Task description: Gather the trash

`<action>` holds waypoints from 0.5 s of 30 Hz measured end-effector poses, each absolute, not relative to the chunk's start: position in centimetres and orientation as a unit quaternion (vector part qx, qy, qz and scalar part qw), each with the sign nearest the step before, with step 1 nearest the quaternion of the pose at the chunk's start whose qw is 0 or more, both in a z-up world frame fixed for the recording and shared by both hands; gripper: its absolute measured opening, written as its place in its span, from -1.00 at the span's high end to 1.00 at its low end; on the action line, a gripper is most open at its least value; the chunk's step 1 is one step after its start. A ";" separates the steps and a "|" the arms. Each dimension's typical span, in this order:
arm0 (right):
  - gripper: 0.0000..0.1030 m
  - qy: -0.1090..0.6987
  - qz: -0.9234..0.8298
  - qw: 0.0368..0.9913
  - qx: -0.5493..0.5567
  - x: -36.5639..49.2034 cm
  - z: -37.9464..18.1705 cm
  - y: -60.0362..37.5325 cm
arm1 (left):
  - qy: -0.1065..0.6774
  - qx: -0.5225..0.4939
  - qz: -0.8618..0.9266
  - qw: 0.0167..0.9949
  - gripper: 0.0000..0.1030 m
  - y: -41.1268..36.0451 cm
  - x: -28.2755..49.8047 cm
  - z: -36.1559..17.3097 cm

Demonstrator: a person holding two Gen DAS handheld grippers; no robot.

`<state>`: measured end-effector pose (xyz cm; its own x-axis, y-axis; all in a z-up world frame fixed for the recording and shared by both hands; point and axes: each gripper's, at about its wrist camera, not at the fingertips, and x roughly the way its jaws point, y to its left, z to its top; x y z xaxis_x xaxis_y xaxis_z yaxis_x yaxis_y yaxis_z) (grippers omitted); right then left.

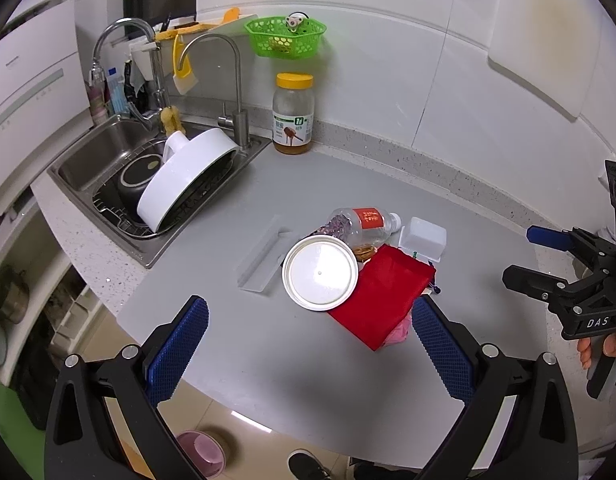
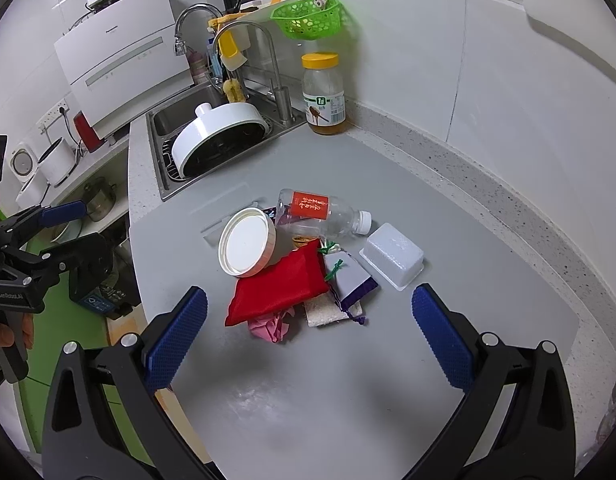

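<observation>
A pile of trash lies on the grey counter point(image 2: 316, 392): a white round lid point(image 2: 247, 241), a clear plastic bottle with a red label point(image 2: 320, 213), a red pouch point(image 2: 280, 287), a small white plastic tray point(image 2: 393, 255), a purple-and-white pouch point(image 2: 350, 278) and crumpled pink paper point(image 2: 270, 327). The lid point(image 1: 320, 272), bottle point(image 1: 362, 224), red pouch point(image 1: 382, 300) and tray point(image 1: 423, 238) also show in the left wrist view. My left gripper point(image 1: 308, 354) is open and empty, just short of the pile. My right gripper point(image 2: 308, 344) is open and empty, near the pile.
A sink point(image 1: 108, 160) with a white pot lid point(image 1: 188, 178) is at the back left. A honey jar point(image 1: 293, 114) stands by the wall under a green basket point(image 1: 286, 36). A clear flat tray point(image 1: 264, 258) lies left of the pile. The counter's front edge drops to the floor.
</observation>
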<state>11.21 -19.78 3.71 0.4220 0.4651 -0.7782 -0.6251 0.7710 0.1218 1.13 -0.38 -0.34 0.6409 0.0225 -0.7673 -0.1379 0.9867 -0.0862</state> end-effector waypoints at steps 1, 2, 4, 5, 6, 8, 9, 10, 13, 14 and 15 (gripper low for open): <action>-0.95 0.428 0.325 0.838 -0.093 11.3 3.7 -19.8 | 0.423 -0.069 0.043 0.903 -0.89 -0.4 1.2 -0.4; -0.95 0.428 0.324 0.838 -0.093 11.3 3.7 -19.8 | 0.423 -0.069 0.042 0.902 -0.89 -0.4 1.2 -0.4; -0.95 0.429 0.324 0.838 -0.091 11.4 3.7 -19.9 | 0.425 -0.068 0.042 0.902 -0.89 -0.4 1.2 -0.5; -0.95 0.429 0.324 0.838 -0.091 11.4 3.7 -19.9 | 0.425 -0.069 0.042 0.902 -0.89 -0.5 1.2 -0.5; -0.95 0.430 0.323 0.838 -0.091 11.4 3.7 -19.9 | 0.425 -0.069 0.041 0.902 -0.89 -0.4 1.2 -0.5; -0.95 0.428 0.323 0.839 -0.093 11.3 3.7 -19.9 | 0.426 -0.069 0.042 0.901 -0.89 -0.5 1.2 -0.5; -0.95 0.428 0.322 0.839 -0.093 11.3 3.8 -19.9 | 0.427 -0.069 0.042 0.901 -0.89 -0.5 1.2 -0.5; -0.95 0.428 0.322 0.839 -0.094 11.3 3.8 -20.0 | 0.427 -0.069 0.042 0.900 -0.89 -0.5 1.1 -0.5; -0.95 0.429 0.321 0.839 -0.093 11.4 3.7 -20.1 | 0.428 -0.071 0.042 0.900 -0.89 -0.5 1.1 -0.6; -0.95 0.430 0.321 0.839 -0.093 11.4 3.7 -20.1 | 0.429 -0.072 0.042 0.899 -0.89 -0.5 1.1 -0.6; -0.95 0.430 0.321 0.839 -0.093 11.5 3.7 -20.1 | 0.429 -0.072 0.043 0.899 -0.89 -0.6 1.1 -0.6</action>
<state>11.45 -20.09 3.73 0.4243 0.4585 -0.7808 -0.6183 0.7767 0.1201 1.10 -0.56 -0.61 0.6282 0.0150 -0.7779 -0.1381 0.9861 -0.0925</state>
